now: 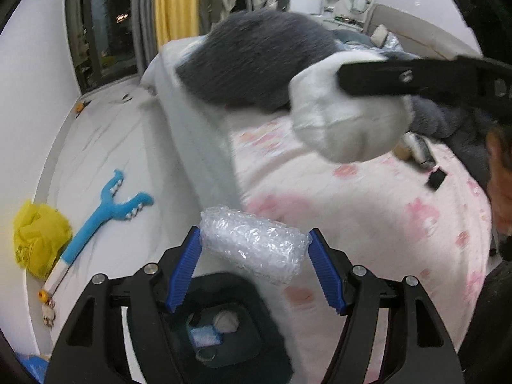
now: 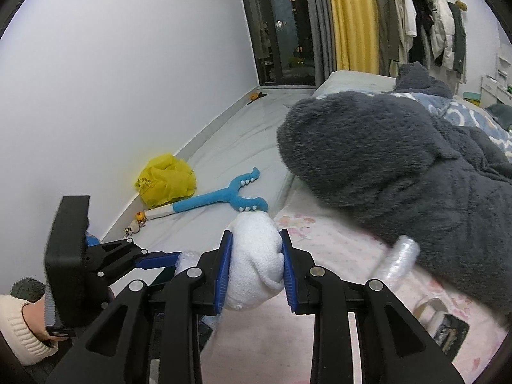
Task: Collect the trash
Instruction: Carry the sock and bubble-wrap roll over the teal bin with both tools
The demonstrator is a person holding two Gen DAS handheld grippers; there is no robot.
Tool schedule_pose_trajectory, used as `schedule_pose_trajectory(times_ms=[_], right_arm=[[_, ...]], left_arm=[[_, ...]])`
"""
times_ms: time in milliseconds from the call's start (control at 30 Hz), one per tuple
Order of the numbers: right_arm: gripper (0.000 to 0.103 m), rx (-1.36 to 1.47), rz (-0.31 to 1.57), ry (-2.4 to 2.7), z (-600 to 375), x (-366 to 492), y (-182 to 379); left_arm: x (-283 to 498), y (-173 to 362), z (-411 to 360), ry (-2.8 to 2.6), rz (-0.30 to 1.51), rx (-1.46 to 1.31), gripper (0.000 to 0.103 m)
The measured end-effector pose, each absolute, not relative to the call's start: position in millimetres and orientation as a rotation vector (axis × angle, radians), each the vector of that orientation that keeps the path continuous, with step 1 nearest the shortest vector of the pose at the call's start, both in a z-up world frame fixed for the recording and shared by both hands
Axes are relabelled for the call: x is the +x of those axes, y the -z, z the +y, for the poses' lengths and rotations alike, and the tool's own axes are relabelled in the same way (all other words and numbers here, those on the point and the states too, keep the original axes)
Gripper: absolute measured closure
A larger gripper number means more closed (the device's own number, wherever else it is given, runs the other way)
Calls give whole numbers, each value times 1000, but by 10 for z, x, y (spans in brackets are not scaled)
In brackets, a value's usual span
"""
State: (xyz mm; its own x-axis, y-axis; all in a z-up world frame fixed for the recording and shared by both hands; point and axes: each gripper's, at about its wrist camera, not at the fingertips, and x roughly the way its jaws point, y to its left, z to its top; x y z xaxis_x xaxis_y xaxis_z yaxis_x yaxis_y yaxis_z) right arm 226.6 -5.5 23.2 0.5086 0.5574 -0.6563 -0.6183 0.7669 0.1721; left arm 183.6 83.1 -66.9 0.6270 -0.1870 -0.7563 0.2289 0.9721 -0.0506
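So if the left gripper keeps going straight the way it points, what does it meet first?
Probably the bed's pink-patterned sheet: the left gripper, shut on a clear bubble-wrap roll, aims down at the mattress edge. Depth is unclear.

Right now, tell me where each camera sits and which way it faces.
Left wrist view: on the left tool, looking down past its bubble wrap roll at a dark bin, the floor and the bed; the right tool's finger and white wad cross above.
Right wrist view: on the right tool, facing the wall and window over its white wad; the left tool and a cream sleeve show lower left.
Shared: yellow bag, blue toy, grey fleece.
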Motion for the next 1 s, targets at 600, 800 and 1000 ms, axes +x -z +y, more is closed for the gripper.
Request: schedule_pose_trajectory(times_ms=[600, 800, 1000], right_arm=[[74, -119, 848, -768, 593, 2069, 48], [74, -142, 872, -782, 779, 2070, 148], [74, -171, 903, -796, 966, 2060, 273]], left_arm=[[1597, 1190, 1449, 168, 1039, 3, 33], [1535, 1348, 1520, 166, 1096, 12, 33], [1496, 1486, 1639, 155, 1154, 2, 33]])
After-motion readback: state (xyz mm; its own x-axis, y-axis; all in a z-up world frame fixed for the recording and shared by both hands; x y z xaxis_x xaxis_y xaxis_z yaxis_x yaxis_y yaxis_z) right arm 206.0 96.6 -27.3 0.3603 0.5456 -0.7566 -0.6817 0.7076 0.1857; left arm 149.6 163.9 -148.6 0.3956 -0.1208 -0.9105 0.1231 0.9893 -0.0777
